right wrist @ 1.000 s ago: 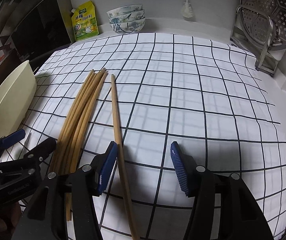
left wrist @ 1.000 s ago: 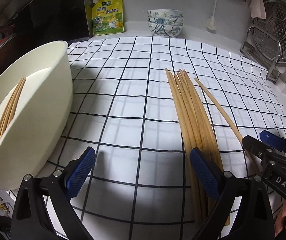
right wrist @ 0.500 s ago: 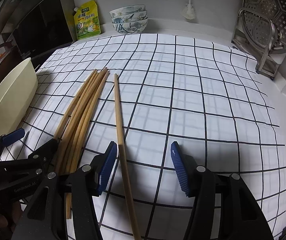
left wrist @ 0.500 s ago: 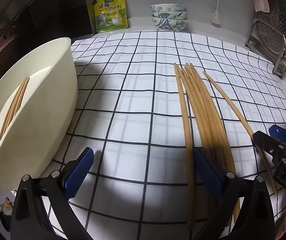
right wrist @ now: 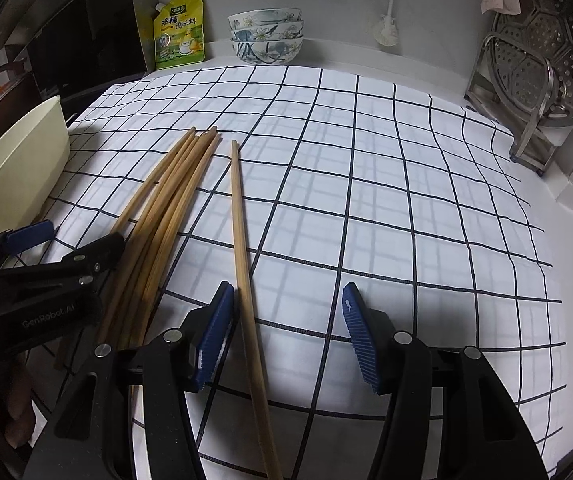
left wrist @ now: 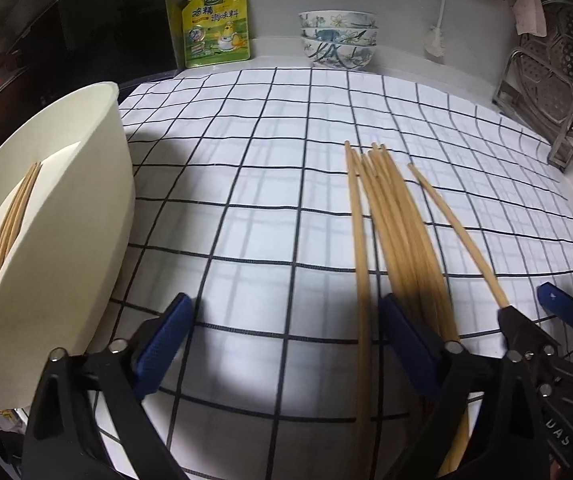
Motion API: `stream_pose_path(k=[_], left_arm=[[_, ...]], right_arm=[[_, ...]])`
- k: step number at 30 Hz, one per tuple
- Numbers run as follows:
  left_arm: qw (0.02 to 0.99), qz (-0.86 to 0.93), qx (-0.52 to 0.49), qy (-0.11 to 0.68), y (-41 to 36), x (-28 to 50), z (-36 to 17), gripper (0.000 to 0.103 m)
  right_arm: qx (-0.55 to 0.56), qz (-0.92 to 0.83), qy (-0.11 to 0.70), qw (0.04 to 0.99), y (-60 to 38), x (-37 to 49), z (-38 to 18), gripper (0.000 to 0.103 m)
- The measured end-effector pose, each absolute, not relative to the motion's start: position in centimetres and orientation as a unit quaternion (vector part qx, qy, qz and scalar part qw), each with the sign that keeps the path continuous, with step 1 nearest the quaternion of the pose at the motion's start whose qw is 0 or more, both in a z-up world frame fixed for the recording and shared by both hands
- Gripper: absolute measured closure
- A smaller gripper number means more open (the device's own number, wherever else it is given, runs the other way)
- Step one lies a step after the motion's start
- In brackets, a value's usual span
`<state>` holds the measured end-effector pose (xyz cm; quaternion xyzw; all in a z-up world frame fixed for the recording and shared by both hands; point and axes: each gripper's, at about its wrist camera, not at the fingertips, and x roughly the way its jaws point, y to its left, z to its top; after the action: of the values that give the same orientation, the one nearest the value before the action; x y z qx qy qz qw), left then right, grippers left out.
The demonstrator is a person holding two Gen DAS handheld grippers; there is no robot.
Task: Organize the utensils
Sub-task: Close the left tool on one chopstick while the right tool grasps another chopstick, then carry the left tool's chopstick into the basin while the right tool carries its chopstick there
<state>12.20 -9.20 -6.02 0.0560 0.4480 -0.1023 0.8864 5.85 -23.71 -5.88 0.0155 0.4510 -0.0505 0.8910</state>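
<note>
A bundle of several wooden chopsticks (left wrist: 398,224) lies on the checked cloth (left wrist: 270,152); it also shows in the right wrist view (right wrist: 166,204). One chopstick (left wrist: 356,264) lies apart on the bundle's left, between my left gripper's fingers. A single chopstick (right wrist: 242,236) lies apart to the right, between my right gripper's open fingers. My left gripper (left wrist: 286,340) is open and empty. My right gripper (right wrist: 286,328) is open and empty. A cream holder (left wrist: 58,248) at the left holds several chopsticks (left wrist: 10,228).
A yellow seasoning pouch (left wrist: 216,24) and stacked patterned bowls (left wrist: 338,44) stand at the back wall. A metal rack with a steamer plate (right wrist: 542,60) stands at the right. A black stove area lies behind the holder.
Both grippers have drawn back toward the near ends of the chopsticks. One chopstick has separated from the bundle's left side and now lies between my left fingers.
</note>
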Motion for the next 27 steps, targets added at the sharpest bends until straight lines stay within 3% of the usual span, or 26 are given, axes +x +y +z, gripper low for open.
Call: stream_pose_path(k=[5,7,8,9,27], left_arm=[[0.892,-0.116,0.062,0.431,-9.7,11.4,-5.7,0.053],[0.894,-0.116,0.071,0.428,-10.0,11.1,-5.5,0.076],[0.893,-0.119,0.074,0.428,-10.1,11.0,-5.5,0.082],[0.891,-0.124,0.075,0.430,-10.2,11.0,-5.4,0.094],[0.901,-0.133,0.053,0.409,-7.9,8.9,-1.7,0.096]], right_arm=[[0.004,-0.037,0.445,0.895,-22.7,5.9,-5.8,0.079],[-0.005,-0.031,0.443,0.896,-22.1,5.8,-5.8,0.089],[-0.007,-0.029,0.442,0.897,-21.9,5.9,-5.8,0.095],[-0.010,-0.029,0.441,0.897,-21.7,5.9,-5.8,0.096],[0.086,-0.004,0.395,0.915,-23.5,4.3,-2.4,0.097]])
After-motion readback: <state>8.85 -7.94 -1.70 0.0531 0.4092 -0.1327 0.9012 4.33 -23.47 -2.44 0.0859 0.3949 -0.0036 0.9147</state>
